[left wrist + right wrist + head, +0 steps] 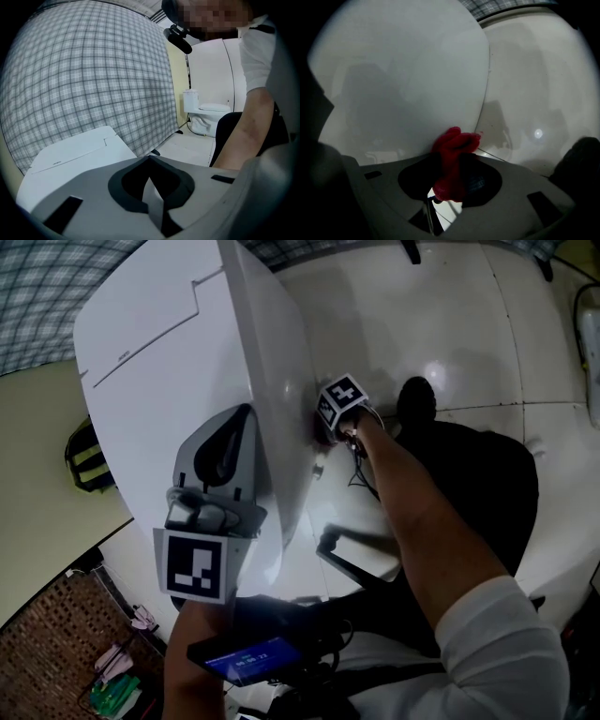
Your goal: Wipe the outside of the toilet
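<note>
At the toilet's [159,343] side wall, our right tongs [452,183] grip a red cloth [454,152] that touches the white outer surface. Our left tongs [151,187] are closed and empty, held over the toilet's top edge, above the pale floor [450,324].

White toilet [178,343]: glossy, smooth curved side, upright. Red cloth [452,159]: small, bunched into a wad, pressed vs. the toilet's side wall, low down nr its bottom edge.
</note>
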Demonstrator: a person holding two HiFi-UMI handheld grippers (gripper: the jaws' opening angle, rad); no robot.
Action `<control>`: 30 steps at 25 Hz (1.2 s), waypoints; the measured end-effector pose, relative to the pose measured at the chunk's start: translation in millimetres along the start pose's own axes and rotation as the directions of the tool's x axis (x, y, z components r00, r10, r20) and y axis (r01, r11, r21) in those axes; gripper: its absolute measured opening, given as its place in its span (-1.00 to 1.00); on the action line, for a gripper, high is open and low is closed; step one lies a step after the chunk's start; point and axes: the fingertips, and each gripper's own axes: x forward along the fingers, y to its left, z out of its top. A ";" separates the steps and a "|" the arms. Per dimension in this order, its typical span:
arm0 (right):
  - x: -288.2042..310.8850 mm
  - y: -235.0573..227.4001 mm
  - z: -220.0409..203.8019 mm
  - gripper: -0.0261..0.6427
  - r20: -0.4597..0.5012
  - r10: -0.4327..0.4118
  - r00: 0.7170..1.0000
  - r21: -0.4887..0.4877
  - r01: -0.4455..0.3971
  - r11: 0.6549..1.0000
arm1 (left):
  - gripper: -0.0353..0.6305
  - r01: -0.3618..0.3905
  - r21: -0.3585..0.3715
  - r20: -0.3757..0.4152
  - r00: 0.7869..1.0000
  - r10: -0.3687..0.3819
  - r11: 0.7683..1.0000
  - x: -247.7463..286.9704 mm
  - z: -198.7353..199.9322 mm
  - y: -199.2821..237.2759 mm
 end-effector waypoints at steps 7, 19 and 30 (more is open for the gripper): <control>18.5 9.9 -23.0 -0.50 -0.002 0.017 1.000 -0.012 -0.017 1.000 | -0.92 0.010 -0.023 0.039 0.999 -0.009 1.000 -5.0 2.4 6.6; 39.8 38.7 -84.6 -0.51 0.021 0.052 0.998 0.040 -0.053 0.998 | -0.92 0.005 -0.023 0.042 0.999 -0.004 1.000 -2.8 1.3 0.9; 35.7 39.9 -90.0 -0.50 0.129 0.004 0.992 0.070 -0.013 0.997 | -0.93 0.053 -0.049 0.082 0.995 -0.049 0.997 -9.4 3.1 -11.3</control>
